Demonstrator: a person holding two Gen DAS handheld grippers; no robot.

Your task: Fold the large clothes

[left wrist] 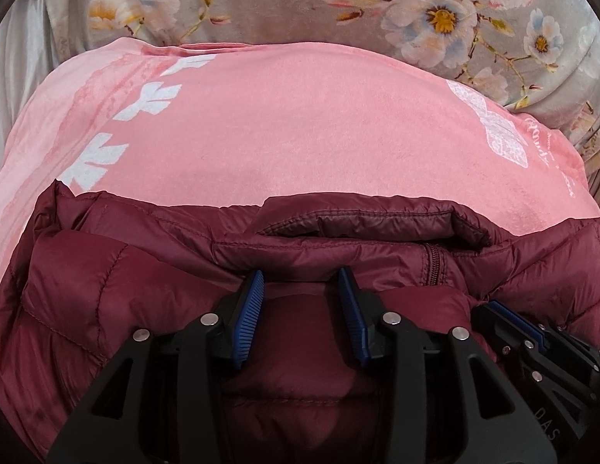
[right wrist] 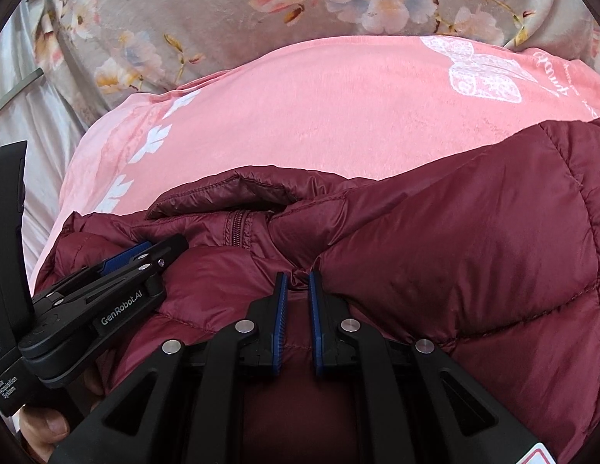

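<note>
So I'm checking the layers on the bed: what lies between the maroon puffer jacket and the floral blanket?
A pink blanket with white prints lies spread between the maroon puffer jacket and the floral blanket. Both wrist views show it.

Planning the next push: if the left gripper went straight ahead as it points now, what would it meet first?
Probably the maroon puffer jacket: its raised collar fold lies just beyond the open left gripper, before the pink blanket. Depth is uncertain.
</note>
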